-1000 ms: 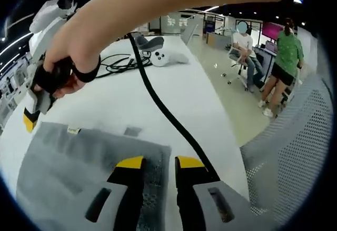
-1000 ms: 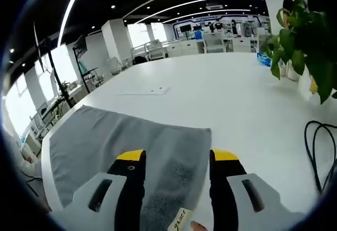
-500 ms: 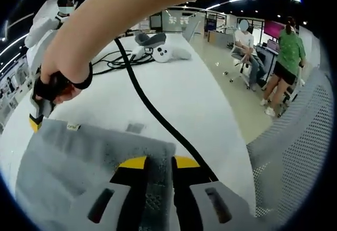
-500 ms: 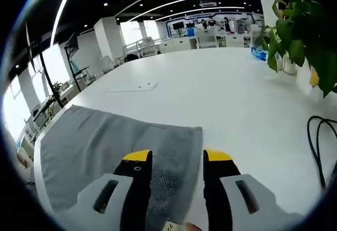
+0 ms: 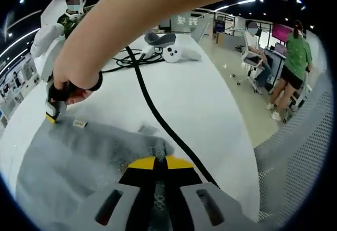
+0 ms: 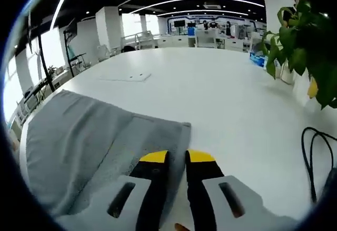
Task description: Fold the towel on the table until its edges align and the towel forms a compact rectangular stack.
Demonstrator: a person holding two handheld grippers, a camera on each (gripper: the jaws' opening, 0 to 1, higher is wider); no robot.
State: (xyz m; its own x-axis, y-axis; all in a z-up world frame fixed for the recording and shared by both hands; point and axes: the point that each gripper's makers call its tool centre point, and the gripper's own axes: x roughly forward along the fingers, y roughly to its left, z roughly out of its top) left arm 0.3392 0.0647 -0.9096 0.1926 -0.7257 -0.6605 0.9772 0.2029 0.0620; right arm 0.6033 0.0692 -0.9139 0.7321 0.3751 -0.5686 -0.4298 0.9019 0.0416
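2 corners pinched: left gripper (image 5: 159,162) jaws closed on the grey towel (image 5: 79,157), right gripper (image 6: 178,156) jaws closed on its edge. Towel lies on the table (image 6: 221,94), corner bunching. Soft, limp, light; grip corners.

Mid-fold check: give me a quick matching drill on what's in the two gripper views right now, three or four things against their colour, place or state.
Things:
1. towel
2. left gripper
3. potted plant
4. cable

Descriptions:
A. black, running across the white table
B. green, at the table's far edge in the right gripper view
C. grey, bunched at the corner where it is pinched
D. yellow-tipped, shut on the towel's edge

Pairs: 1-C, 2-D, 3-B, 4-A
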